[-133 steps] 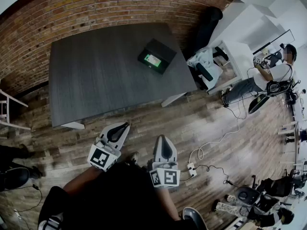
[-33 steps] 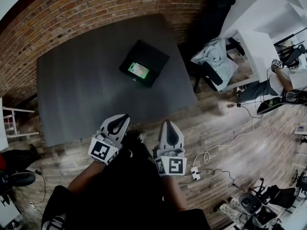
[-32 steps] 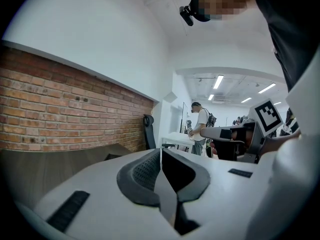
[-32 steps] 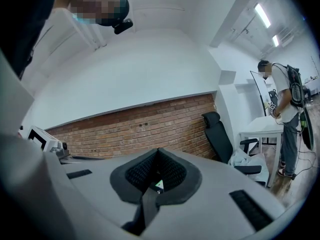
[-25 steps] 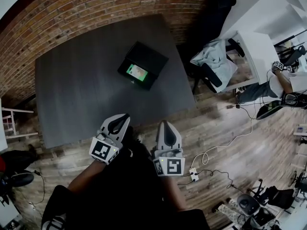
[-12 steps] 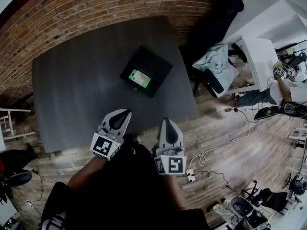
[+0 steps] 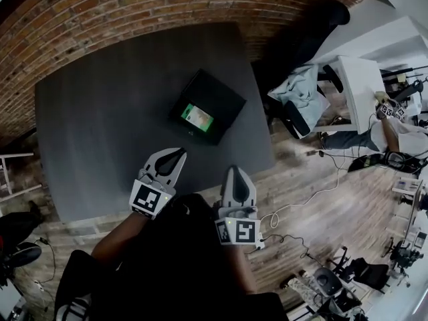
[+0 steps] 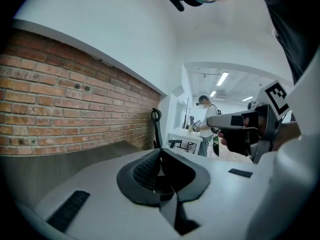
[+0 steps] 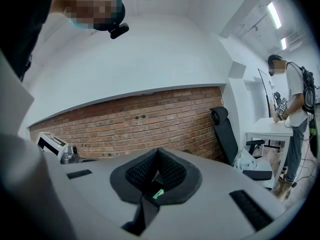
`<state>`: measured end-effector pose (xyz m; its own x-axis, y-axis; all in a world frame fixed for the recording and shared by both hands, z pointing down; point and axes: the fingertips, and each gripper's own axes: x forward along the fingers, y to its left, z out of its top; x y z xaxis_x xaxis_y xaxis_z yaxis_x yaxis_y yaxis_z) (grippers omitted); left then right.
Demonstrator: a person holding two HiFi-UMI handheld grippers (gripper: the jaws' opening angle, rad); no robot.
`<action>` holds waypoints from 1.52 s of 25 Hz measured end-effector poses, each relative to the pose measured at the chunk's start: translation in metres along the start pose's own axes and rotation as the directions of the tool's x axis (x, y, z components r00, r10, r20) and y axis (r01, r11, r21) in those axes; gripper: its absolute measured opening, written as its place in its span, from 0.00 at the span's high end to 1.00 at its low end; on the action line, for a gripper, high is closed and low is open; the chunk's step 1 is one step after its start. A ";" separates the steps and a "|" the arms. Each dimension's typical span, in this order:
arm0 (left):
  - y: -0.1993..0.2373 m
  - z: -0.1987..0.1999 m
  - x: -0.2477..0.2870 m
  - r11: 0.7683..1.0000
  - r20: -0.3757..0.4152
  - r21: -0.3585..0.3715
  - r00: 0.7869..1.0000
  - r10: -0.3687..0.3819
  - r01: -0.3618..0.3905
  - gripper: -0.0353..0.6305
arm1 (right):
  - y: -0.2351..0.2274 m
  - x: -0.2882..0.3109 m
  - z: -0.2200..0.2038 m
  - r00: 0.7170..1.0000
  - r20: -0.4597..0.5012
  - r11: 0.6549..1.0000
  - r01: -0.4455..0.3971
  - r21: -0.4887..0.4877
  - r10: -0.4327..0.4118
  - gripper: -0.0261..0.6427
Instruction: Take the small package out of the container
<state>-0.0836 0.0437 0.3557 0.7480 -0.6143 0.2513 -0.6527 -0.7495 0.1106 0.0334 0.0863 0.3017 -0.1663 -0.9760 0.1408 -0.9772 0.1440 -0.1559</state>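
Observation:
A black open container (image 7: 224,95) stands on the dark grey table (image 7: 100,126), right of the table's middle. Inside it lies the small green package (image 7: 197,117). My left gripper (image 7: 176,154) hangs over the table's near edge, short of the container, its jaws shut with nothing between them. My right gripper (image 7: 235,171) sits beside it over the wooden floor just off the edge, also shut and empty. In the left gripper view the closed jaws (image 8: 160,151) point along the brick wall. A green speck (image 9: 158,193) shows low through the right gripper's jaws (image 9: 159,153).
A brick wall (image 7: 134,12) runs behind the table. To the right stand an office chair with pale cloth (image 7: 297,95) and a white desk (image 7: 354,79) with a person (image 7: 394,129) at it. Cables (image 7: 301,199) lie on the wooden floor at right.
Both grippers have come forward towards the table; the left one now reaches over its near edge. The table and container sit closer and lower in the head view.

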 end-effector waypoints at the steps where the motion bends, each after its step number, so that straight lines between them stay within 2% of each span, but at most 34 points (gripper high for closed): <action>1: 0.004 -0.002 0.003 1.000 -0.007 -0.001 1.000 -0.005 0.005 0.88 | 0.001 0.004 -0.001 1.000 -0.004 1.000 0.003 -0.001 -0.003 0.92; 7: 0.017 -0.020 0.030 1.000 -0.055 -0.013 0.998 -0.014 0.013 0.88 | -0.003 0.026 -0.011 0.999 -0.040 1.000 -0.006 0.020 0.007 0.92; 16: 0.026 -0.052 0.079 0.997 -0.145 -0.029 0.987 0.067 -0.072 0.88 | -0.034 0.062 -0.039 0.991 -0.095 0.993 -0.088 0.077 0.095 0.92; 22: 0.034 -0.069 0.108 0.993 -0.193 0.001 0.975 0.112 -0.114 0.88 | -0.057 0.084 -0.051 0.983 -0.125 0.988 -0.122 0.097 0.133 0.92; 26: 0.041 -0.090 0.127 0.994 -0.267 0.023 0.957 0.111 -0.109 0.88 | -0.068 0.098 -0.064 0.977 -0.153 0.986 -0.135 0.103 0.149 0.92; 33: 0.042 -0.128 0.150 0.998 -0.402 -0.021 0.915 0.039 -0.052 0.88 | -0.078 0.114 -0.082 0.968 -0.192 0.981 -0.136 0.140 0.162 0.92; 34: 0.041 -0.133 0.153 0.999 -0.418 -0.032 0.908 0.024 -0.041 0.86 | -0.079 0.115 -0.084 0.967 -0.196 0.980 -0.136 0.143 0.163 0.92; 36: 0.038 -0.143 0.157 0.999 -0.457 -0.047 0.889 -0.002 -0.022 0.64 | -0.081 0.119 -0.088 0.966 -0.203 0.980 -0.134 0.149 0.163 0.92; 38: 0.038 -0.154 0.158 0.998 -0.493 -0.053 0.870 -0.012 -0.016 0.59 | -0.083 0.121 -0.091 0.965 -0.209 0.979 -0.130 0.156 0.161 0.92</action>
<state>-0.0088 -0.0437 0.5477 0.5990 -0.4036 0.6915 -0.6701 -0.7255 0.1569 0.0823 -0.0293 0.4212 -0.3456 -0.8841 0.3146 -0.9147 0.2425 -0.3232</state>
